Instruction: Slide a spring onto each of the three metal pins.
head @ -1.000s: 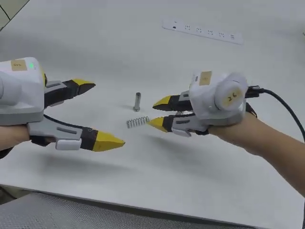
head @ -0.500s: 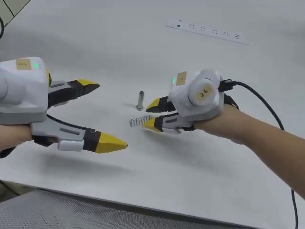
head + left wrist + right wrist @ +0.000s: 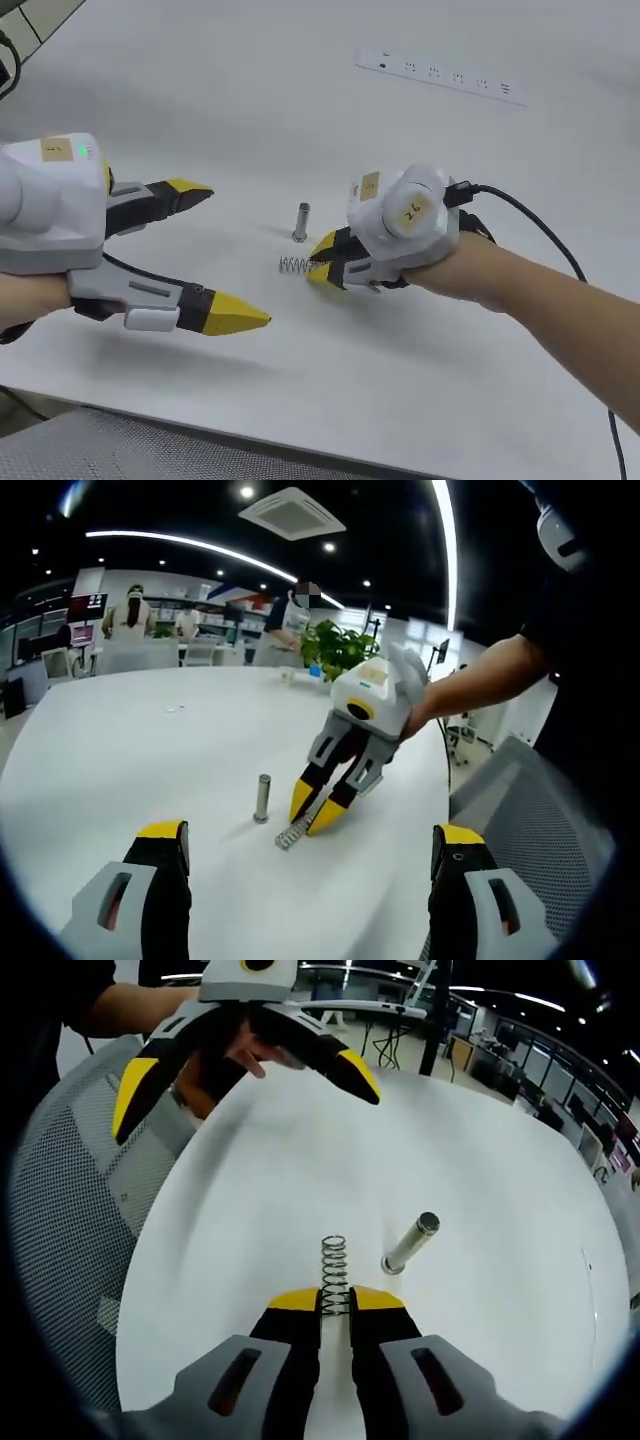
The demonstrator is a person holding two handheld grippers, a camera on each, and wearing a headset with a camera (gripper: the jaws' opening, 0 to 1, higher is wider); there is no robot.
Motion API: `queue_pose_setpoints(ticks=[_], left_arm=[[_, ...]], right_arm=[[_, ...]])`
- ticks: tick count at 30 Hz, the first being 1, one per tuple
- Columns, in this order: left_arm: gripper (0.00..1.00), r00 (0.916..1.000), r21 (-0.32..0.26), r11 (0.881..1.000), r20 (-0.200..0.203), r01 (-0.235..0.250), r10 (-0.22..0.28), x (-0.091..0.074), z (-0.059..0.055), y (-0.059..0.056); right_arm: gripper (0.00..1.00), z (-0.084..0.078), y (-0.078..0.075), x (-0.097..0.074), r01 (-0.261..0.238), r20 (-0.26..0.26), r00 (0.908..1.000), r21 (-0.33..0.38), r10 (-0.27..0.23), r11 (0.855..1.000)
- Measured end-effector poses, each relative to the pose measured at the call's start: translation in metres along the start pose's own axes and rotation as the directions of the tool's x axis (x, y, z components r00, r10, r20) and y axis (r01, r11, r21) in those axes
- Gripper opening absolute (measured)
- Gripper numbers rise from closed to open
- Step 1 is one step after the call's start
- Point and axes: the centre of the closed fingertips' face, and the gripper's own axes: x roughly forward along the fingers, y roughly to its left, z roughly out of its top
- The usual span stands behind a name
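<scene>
right gripper (image 3: 318,262) jaws are almost pressed together, pinching the near end of the spring (image 3: 293,265). the spring lies flat on the table (image 3: 200,80). in the right gripper view its long axis runs straight out ahead of the jaws, free end pointing away from them

1 pin (image 3: 301,221) stands upright just beside the spring, not touching it. it's right of the spring's free end in the right gripper view and just behind the spring in the head view, with 0 springs on it

key relation: spring axis is horizontal, pin axis vertical, so they're at right angles. my read is the next move needs the spring lifted, tipped free end down and lined up over the pin top. held by 1 end, it may sag or skew off the tip

left gripper (image 3: 239,255) jaws are spread wide, holding nothing, well apart from the pin. right gripper is the nearer one
</scene>
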Motion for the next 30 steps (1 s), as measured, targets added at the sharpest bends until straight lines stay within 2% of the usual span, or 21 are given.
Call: queue_pose_setpoints(ticks=[5,12,17,25,30], left_arm=[[0.98,0.9998,0.008,1.000,-0.012,0.012,-0.012,0.002,0.000,-0.005],[0.98,0.9994,0.024,0.999,-0.014,0.031,-0.030,0.009,0.006,-0.012],[0.98,0.9984,0.040,0.998,-0.006,0.056,-0.056,0.016,0.013,-0.023],[0.98,0.9955,0.046,0.994,-0.017,0.094,-0.094,0.023,0.011,-0.034],[0.97,0.9931,0.056,0.992,-0.022,0.116,-0.115,0.027,0.012,-0.040]], right_arm=[[0.08,0.000,0.005,-0.008,-0.008,0.003,1.0000,0.001,0.008,1.000],[0.08,0.005,0.004,-0.034,0.017,0.039,0.9991,0.044,-0.019,0.999],[0.08,0.004,0.006,-0.054,0.042,0.047,0.9979,0.057,-0.044,0.998],[0.08,-0.008,0.016,-0.082,0.064,0.048,0.9965,0.087,-0.068,0.994],[0.08,-0.018,0.023,-0.092,0.070,0.040,0.9964,0.110,-0.075,0.991]])
